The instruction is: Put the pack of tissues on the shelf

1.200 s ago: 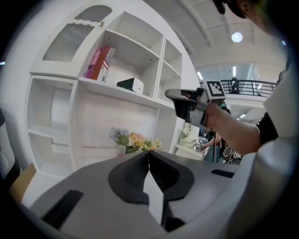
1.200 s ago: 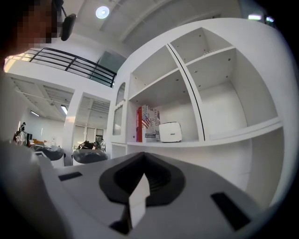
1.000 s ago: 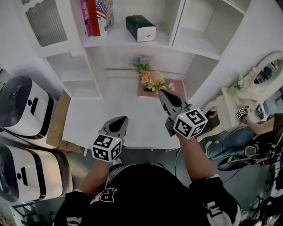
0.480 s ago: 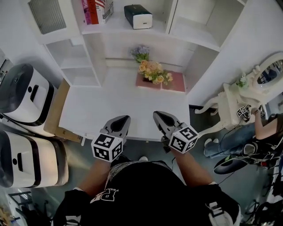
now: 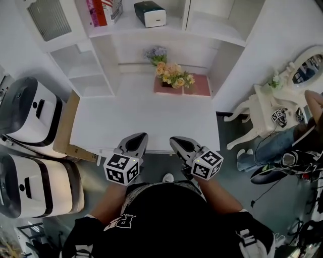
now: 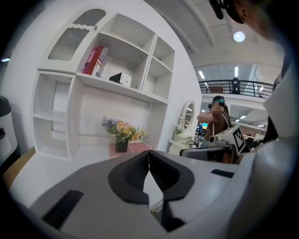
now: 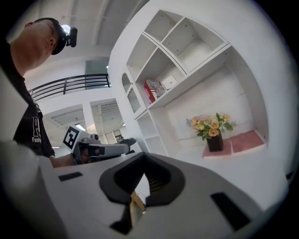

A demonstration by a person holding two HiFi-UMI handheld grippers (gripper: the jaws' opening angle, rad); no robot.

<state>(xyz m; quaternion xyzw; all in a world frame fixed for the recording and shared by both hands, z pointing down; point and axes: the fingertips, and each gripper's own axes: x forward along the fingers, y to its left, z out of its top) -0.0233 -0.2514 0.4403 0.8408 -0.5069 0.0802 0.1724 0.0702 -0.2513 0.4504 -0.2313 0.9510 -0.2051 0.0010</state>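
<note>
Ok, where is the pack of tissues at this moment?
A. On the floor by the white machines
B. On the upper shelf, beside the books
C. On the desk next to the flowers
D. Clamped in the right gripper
B: the pack of tissues sits on the upper shelf just right of the books, while the left gripper and right gripper are shut and empty near the desk's front edge.

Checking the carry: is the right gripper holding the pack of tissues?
No: the right gripper has its jaws together with nothing between them, and the pack of tissues sits on the shelf.
</note>
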